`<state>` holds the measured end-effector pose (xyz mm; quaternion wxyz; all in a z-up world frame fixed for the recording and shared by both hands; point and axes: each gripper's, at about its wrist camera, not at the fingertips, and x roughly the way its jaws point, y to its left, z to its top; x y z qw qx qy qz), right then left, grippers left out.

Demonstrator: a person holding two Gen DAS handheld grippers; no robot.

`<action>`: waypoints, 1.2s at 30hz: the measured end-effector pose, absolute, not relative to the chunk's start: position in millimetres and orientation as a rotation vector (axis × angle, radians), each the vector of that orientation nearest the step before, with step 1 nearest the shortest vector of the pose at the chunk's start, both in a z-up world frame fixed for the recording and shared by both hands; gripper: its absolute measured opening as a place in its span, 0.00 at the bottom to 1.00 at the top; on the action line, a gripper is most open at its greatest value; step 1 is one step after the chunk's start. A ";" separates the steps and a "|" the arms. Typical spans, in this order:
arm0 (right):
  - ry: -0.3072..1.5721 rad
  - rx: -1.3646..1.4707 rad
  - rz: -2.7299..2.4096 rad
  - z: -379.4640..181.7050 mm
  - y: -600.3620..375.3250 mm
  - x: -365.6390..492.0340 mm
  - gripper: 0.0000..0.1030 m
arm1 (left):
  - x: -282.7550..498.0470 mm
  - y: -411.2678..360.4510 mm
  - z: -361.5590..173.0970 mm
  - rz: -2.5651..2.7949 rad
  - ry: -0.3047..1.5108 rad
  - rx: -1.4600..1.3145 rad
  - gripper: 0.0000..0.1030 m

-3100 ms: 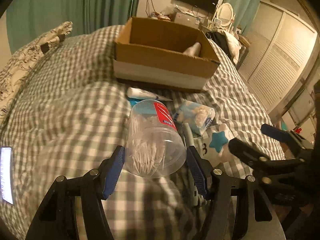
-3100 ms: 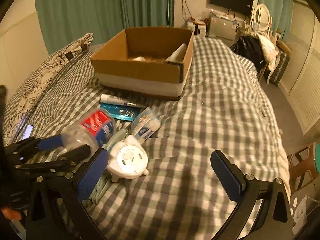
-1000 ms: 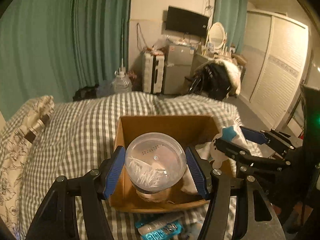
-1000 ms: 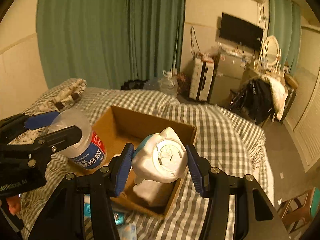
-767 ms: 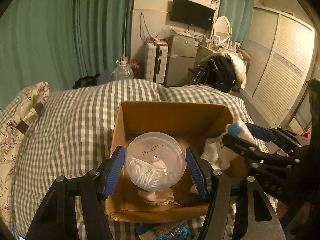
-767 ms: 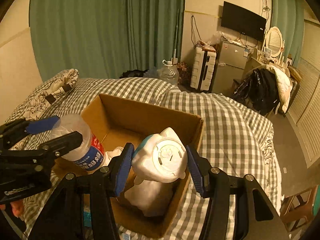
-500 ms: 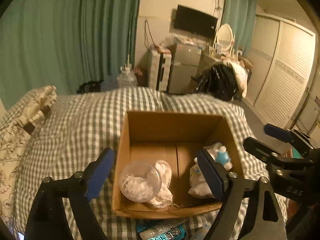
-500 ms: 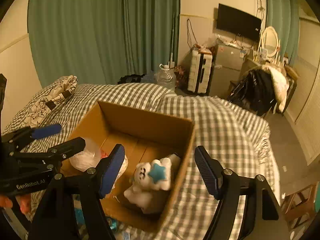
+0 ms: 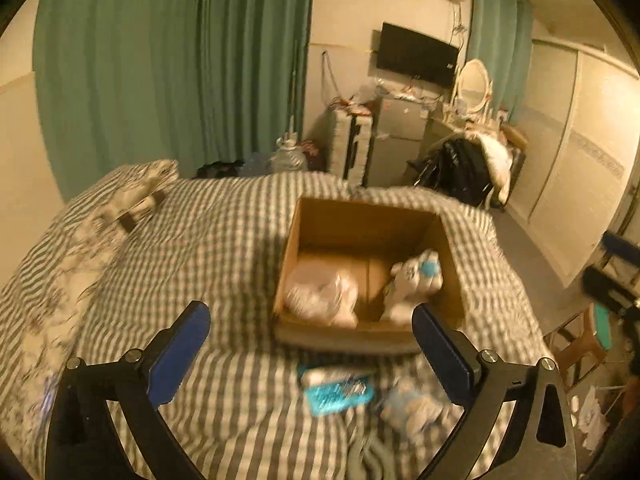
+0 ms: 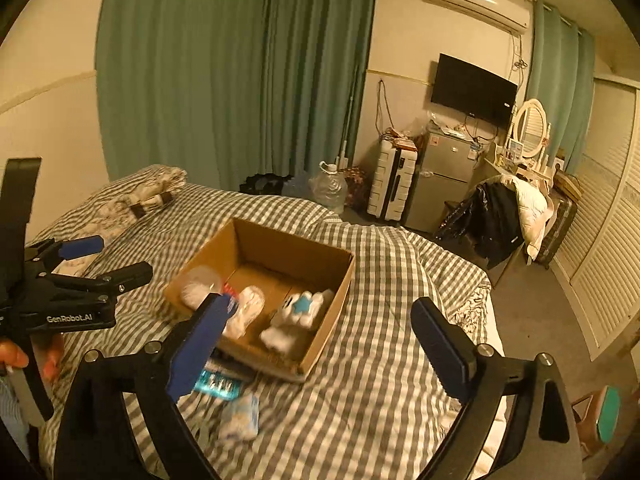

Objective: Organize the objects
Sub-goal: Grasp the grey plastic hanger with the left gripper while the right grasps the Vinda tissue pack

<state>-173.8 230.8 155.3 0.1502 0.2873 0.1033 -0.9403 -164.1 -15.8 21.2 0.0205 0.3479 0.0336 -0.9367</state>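
A cardboard box (image 9: 454, 264) (image 10: 336, 300) sits on the checked bed. Inside it lie the clear cotton-swab jar (image 9: 316, 292) (image 10: 200, 286) at the left and the white toy with a blue star (image 9: 416, 276) (image 10: 298, 310) at the right. My left gripper (image 9: 312, 344) is open and empty, held above the bed in front of the box; it also shows in the right wrist view (image 10: 108, 258). My right gripper (image 10: 324, 340) is open and empty, above the box's near right side. A blue packet (image 9: 338, 392) (image 10: 218, 386), a white tube (image 9: 332, 374) and a cotton-pad bag (image 9: 412, 408) (image 10: 240, 420) lie on the bed before the box.
A patterned pillow (image 9: 132, 196) lies at the bed's far left. Green curtains (image 10: 240, 80), a water jug (image 10: 330, 188), a suitcase (image 10: 390, 178), a small fridge (image 10: 444, 180) and a chair with clothes (image 10: 504, 212) stand beyond the bed. A stool (image 9: 584, 340) is at the right.
Both grippers opened over the box and let go: the jar and the white toy now lie inside it. Both grippers have since drawn back and up, away from the box.
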 end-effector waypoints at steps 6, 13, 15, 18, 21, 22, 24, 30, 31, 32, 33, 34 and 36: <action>0.363 0.830 -2.682 136.7 240.1 -131.3 1.00 | -124.1 -3.4 -15.5 -2.801 0.074 1.156 1.00; 0.432 0.914 -2.679 89.0 244.8 -105.9 1.00 | -107.1 26.0 -73.2 -2.753 0.045 1.277 1.00; 0.375 0.964 -2.648 74.7 247.8 -105.5 1.00 | -103.2 34.6 -91.6 -2.747 0.024 1.338 1.00; 0.316 1.043 -2.620 54.3 248.9 -110.2 1.00 | -99.2 48.1 -117.8 -2.724 -0.006 1.435 0.97; 0.300 1.097 -2.603 38.3 246.7 -114.5 1.00 | -95.4 62.6 -139.0 -2.724 -0.052 1.524 0.92; 0.298 1.111 -2.599 34.8 246.0 -116.1 1.00 | -95.4 68.2 -145.0 -2.727 -0.081 1.546 0.92; 0.299 1.134 -2.592 27.0 244.3 -118.9 1.00 | -96.3 76.8 -153.5 -2.733 -0.142 1.562 0.92; 0.290 1.189 -2.575 10.9 238.2 -123.7 1.00 | -91.7 82.5 -155.6 -2.794 -0.097 1.597 0.64; 0.288 1.200 -2.574 8.9 237.7 -124.1 1.00 | -92.1 81.8 -155.6 -2.810 -0.068 1.627 0.59; 0.285 1.210 -2.572 6.9 237.8 -124.2 1.00 | -92.0 79.7 -155.2 -2.815 -0.041 1.641 0.59; 0.283 1.217 -2.571 5.5 237.9 -123.9 1.00 | -91.4 76.7 -153.8 -2.818 -0.006 1.643 0.59; 0.283 1.224 -2.571 4.6 238.0 -123.4 1.00 | -91.7 75.3 -151.8 -2.820 0.005 1.647 0.59; 0.288 1.232 -2.574 4.0 238.7 -121.7 1.00 | -89.1 72.0 -145.7 -2.828 0.033 1.641 0.58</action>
